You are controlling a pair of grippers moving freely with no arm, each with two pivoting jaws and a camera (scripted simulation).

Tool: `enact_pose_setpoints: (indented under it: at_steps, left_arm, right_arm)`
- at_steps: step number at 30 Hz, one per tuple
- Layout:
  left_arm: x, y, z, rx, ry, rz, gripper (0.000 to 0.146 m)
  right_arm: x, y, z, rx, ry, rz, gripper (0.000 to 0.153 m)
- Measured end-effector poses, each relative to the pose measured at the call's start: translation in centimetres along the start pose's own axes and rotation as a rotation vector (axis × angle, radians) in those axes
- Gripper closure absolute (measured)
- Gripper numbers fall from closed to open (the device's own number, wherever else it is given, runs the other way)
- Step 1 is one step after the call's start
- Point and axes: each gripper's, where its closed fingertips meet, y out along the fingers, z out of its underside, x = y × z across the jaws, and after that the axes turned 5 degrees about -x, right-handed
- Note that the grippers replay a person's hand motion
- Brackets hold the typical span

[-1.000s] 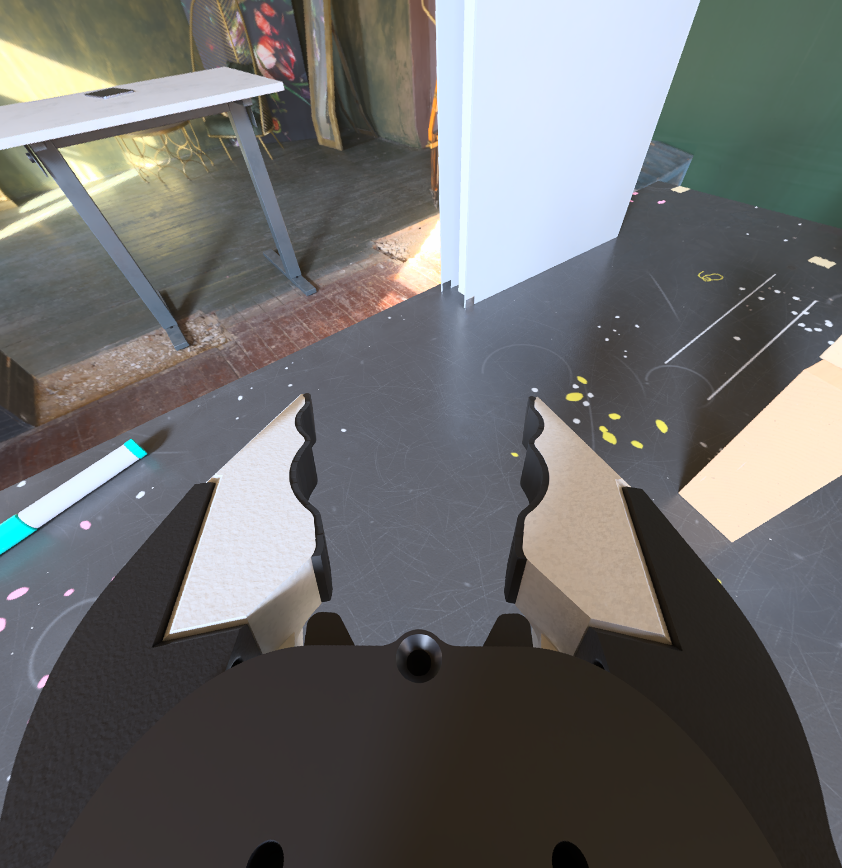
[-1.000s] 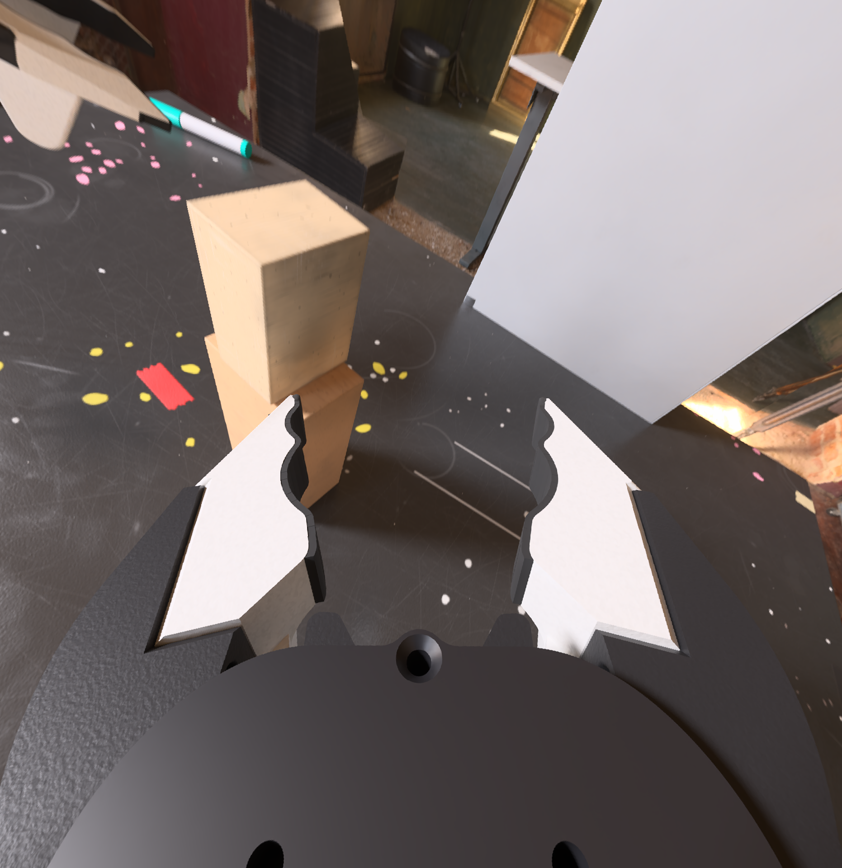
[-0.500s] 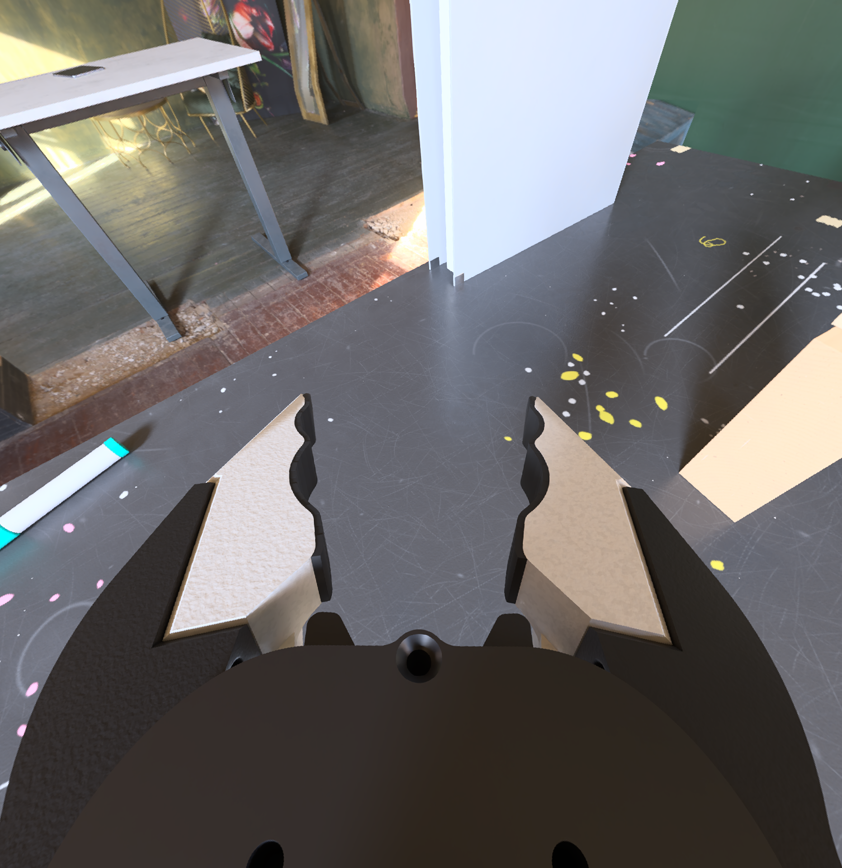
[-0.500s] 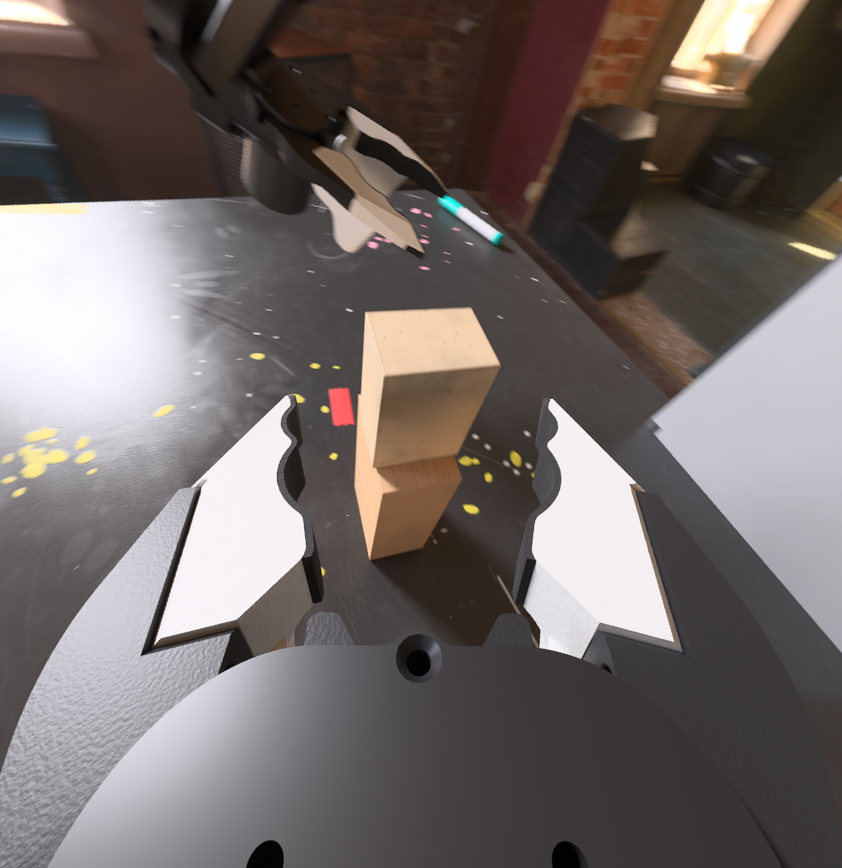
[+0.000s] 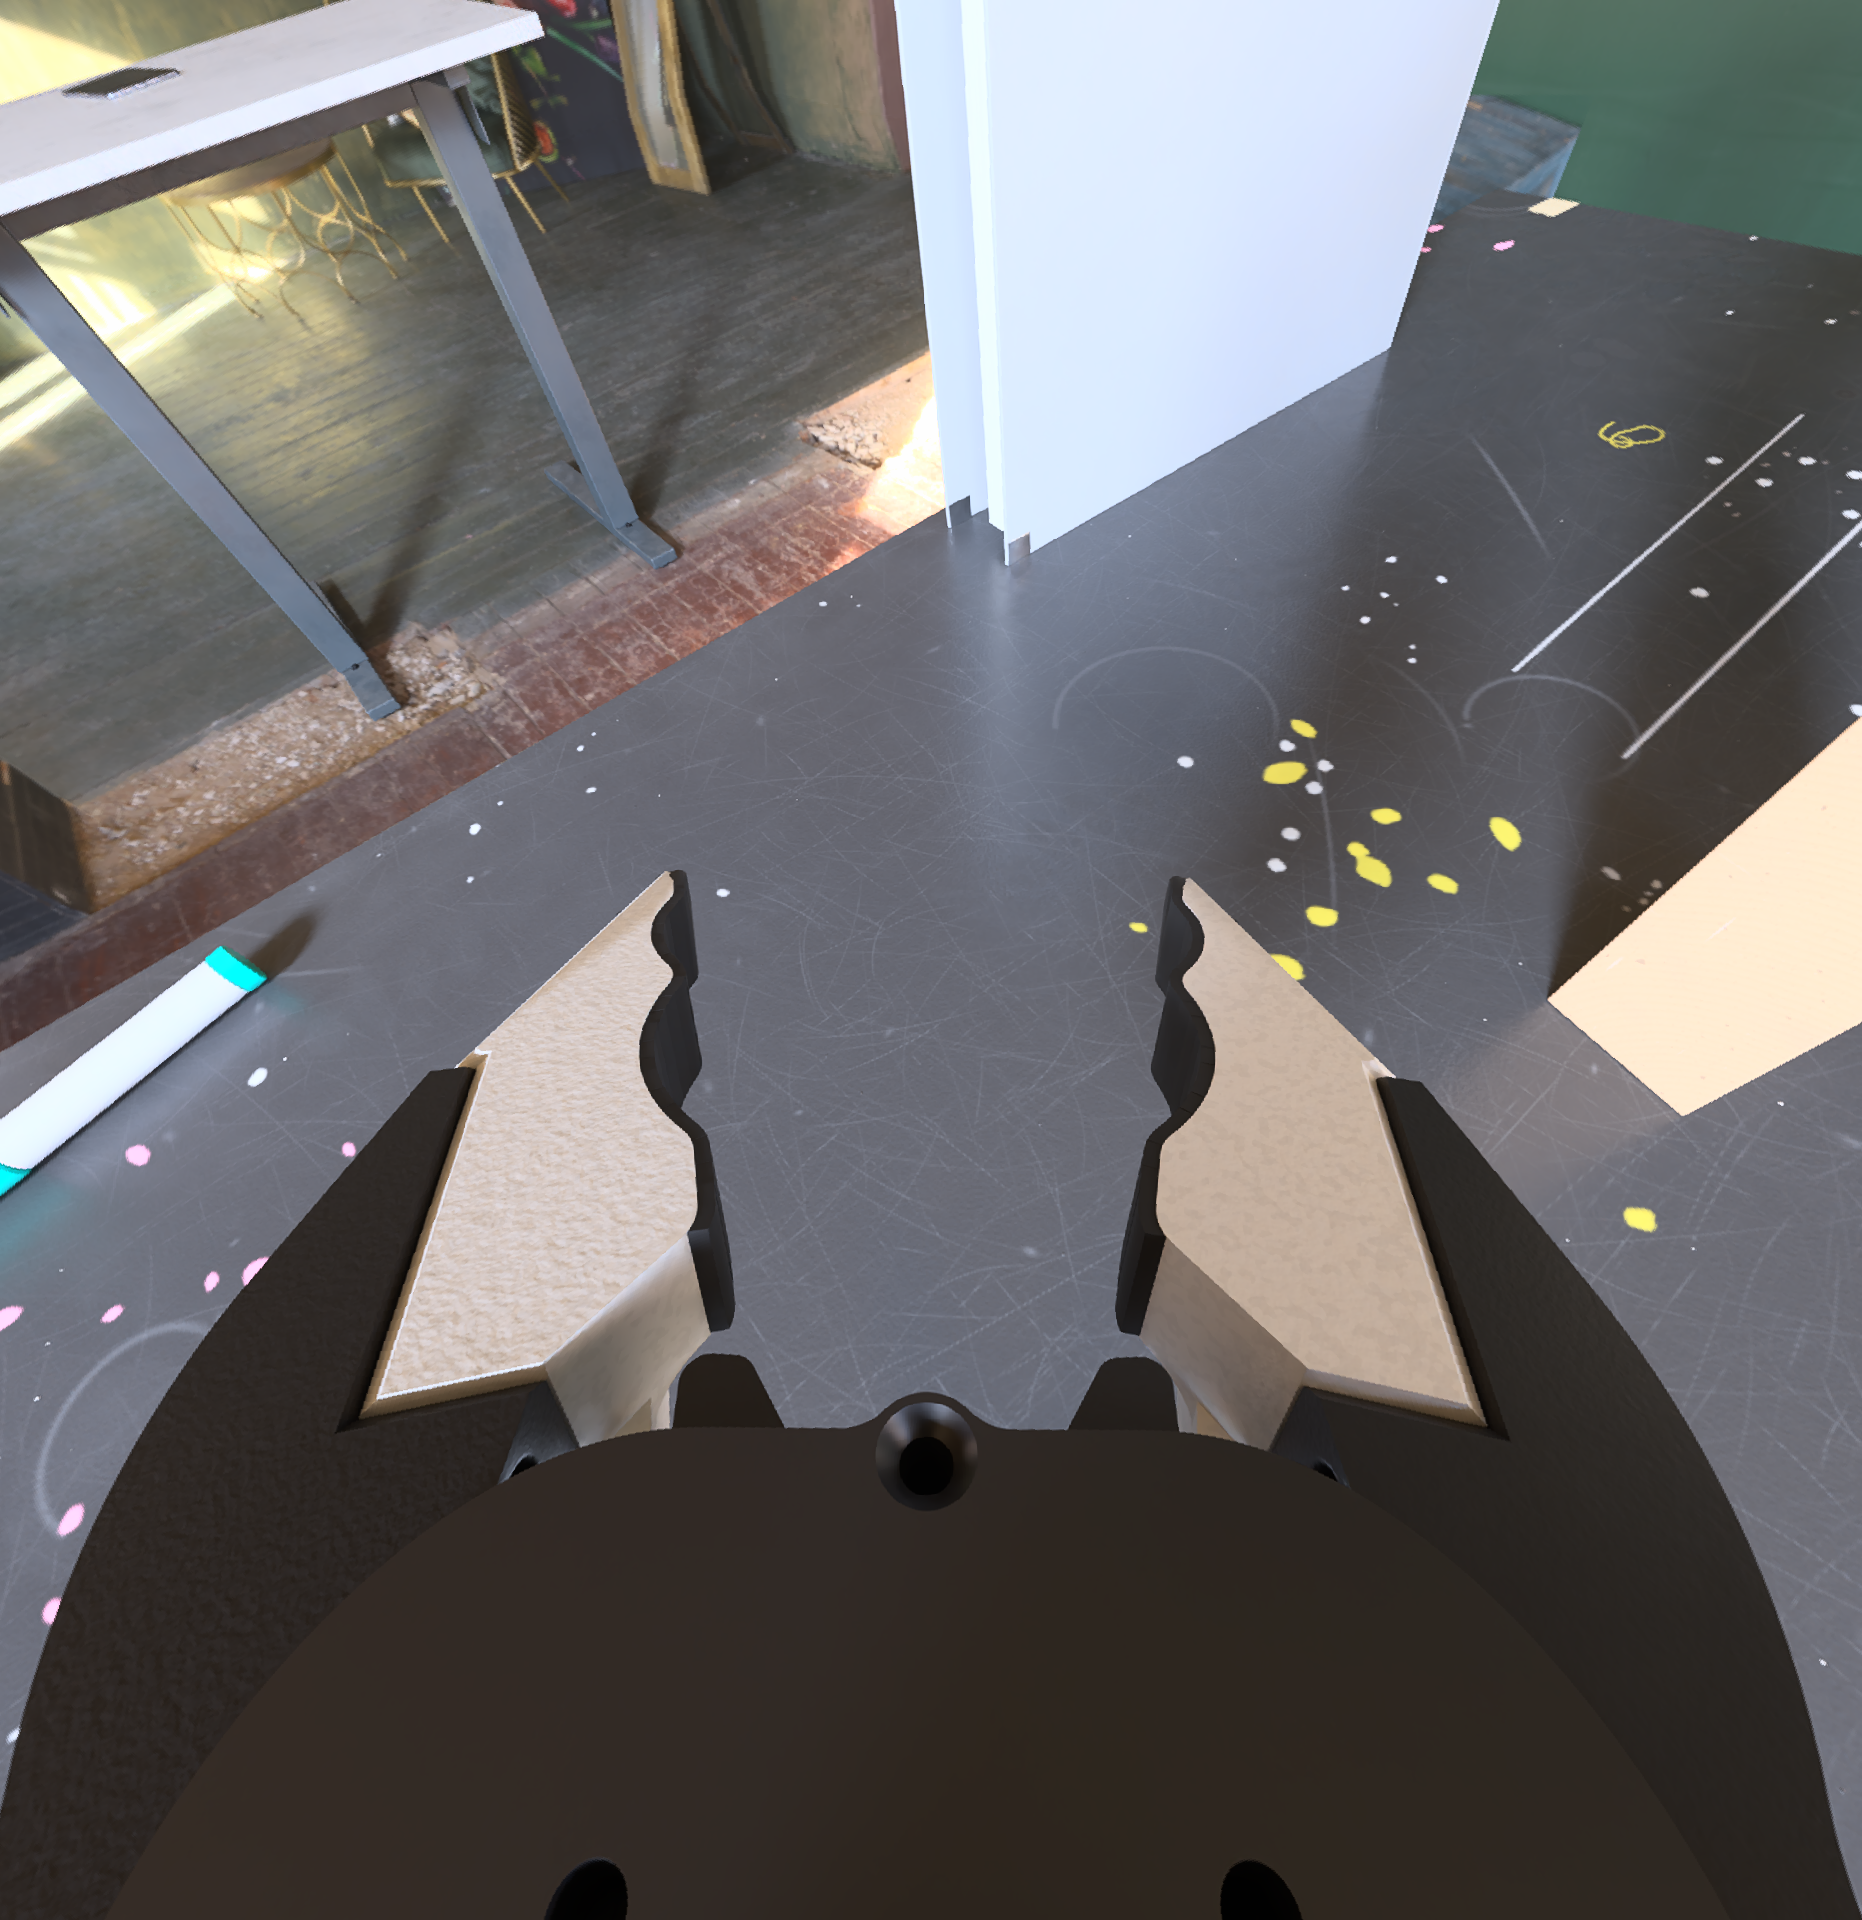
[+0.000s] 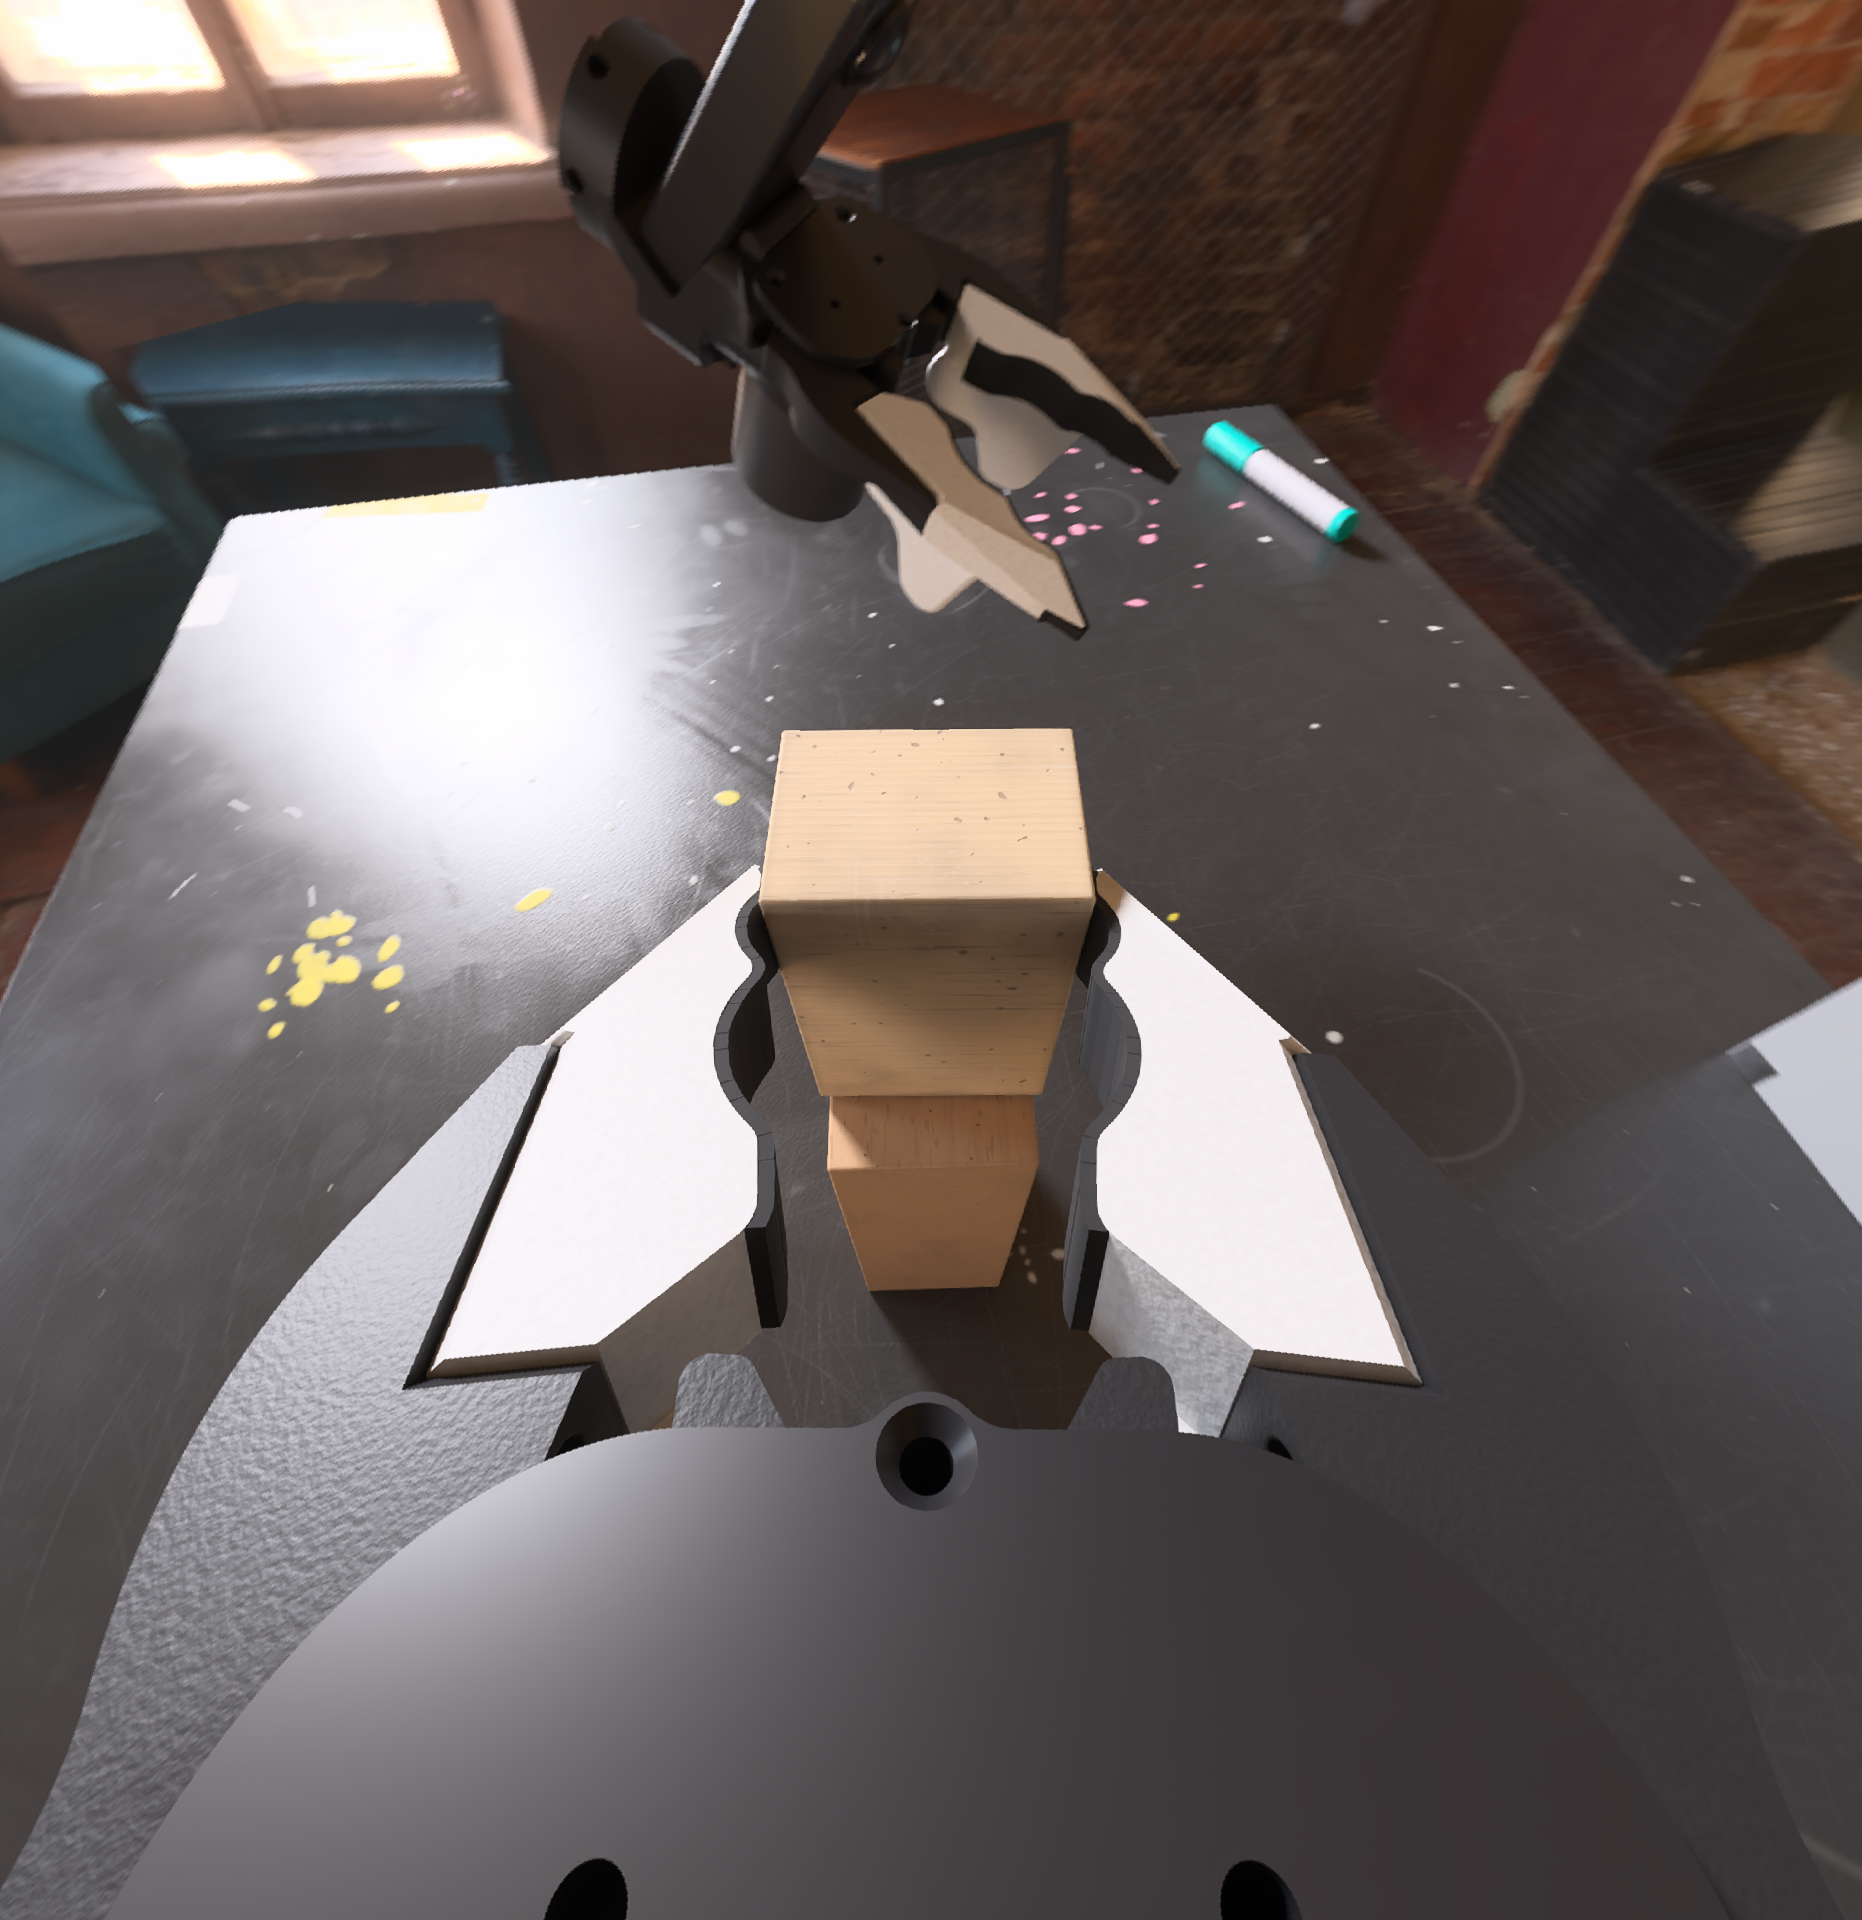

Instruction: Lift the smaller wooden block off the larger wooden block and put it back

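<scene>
1. The right gripper (image 6: 927, 914) had swung round within the last second to face the stack squarely; its jaws stood apart, one on each side of the top wooden block (image 6: 925, 894), the pads near or just touching its flanks, not clenched as far as could be told.
2. That upper block rested on the lower block (image 6: 929, 1195). From this angle the upper one looked the bigger, so which was "smaller" could not be settled.
3. Judged from this, the approach was finished and closing to grasp was the next step; nothing was lifted yet.
4. The left gripper (image 5: 922, 1039) hovered with jaws released and empty over the dark table (image 5: 906, 727), the stack only a pale edge at its right.
5. Farther off, a teal-capped marker (image 6: 1282, 484) lay near the table's far corner, and a white panel (image 5: 1166, 260) stood at the edge.
</scene>
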Motion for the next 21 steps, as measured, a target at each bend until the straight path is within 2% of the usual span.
enact_pose_setpoints:
  at_steps: [8, 13, 18, 21]
  left_arm:
    - [-0.3, 0.1, -0.1, -0.002, 0.009, 0.000, 0.056]
    - [-0.7, 0.1, -0.1, 0.003, 0.018, 0.002, 0.057]
    - [-0.7, 0.1, -0.2, -0.002, 0.021, 0.001, 0.057]
    - [-0.6, 0.0, -0.2, -0.005, 0.016, -0.001, 0.056]
  right_arm:
    - [0.4, -0.4, -0.7, -0.070, 0.090, 0.312, 0.095]
    - [0.9, 0.0, -0.5, -0.097, 0.181, 0.322, 0.095]
    - [0.9, 0.4, 0.1, -0.058, 0.168, 0.328, 0.094]
    - [1.1, -0.6, -0.4, -0.078, 0.090, 0.370, 0.055]
